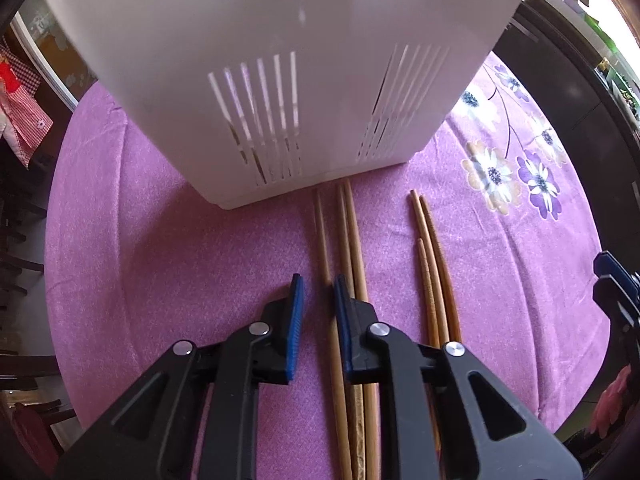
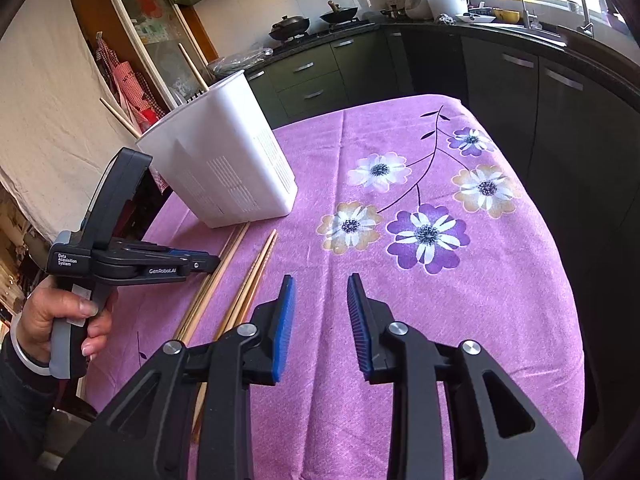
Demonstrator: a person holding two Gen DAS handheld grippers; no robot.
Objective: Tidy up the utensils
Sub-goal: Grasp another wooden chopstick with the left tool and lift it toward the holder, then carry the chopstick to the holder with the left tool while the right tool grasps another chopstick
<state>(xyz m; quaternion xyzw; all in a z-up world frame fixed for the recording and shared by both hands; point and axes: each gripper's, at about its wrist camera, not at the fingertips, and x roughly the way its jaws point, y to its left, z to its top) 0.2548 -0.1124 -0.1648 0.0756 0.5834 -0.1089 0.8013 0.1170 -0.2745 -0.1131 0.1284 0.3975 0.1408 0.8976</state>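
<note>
The left gripper (image 1: 318, 292) is pointing steeply down at the purple cloth (image 1: 160, 260), its blue pads standing a little apart and straddling one chopstick (image 1: 325, 256) of the near bundle; the pads are not pressing on it yet, so nothing is being held. That bundle of chopsticks (image 1: 350, 240) is lying with its tips almost touching the foot of the white holder (image 1: 280, 80), and a second bundle (image 1: 430, 264) is lying just beside it, on the side away from the holder's nearest corner. The right gripper (image 2: 320, 312) is hovering with its jaws apart over bare cloth, empty, well clear of the holder (image 2: 224, 168) and just beside the second bundle (image 2: 256, 272). A few sticks are already standing in the holder. The risk, as I judge it, is that the right pad is sitting against the neighbouring sticks, so a closing pinch could catch two at once or roll the thin round stick out sideways.
</note>
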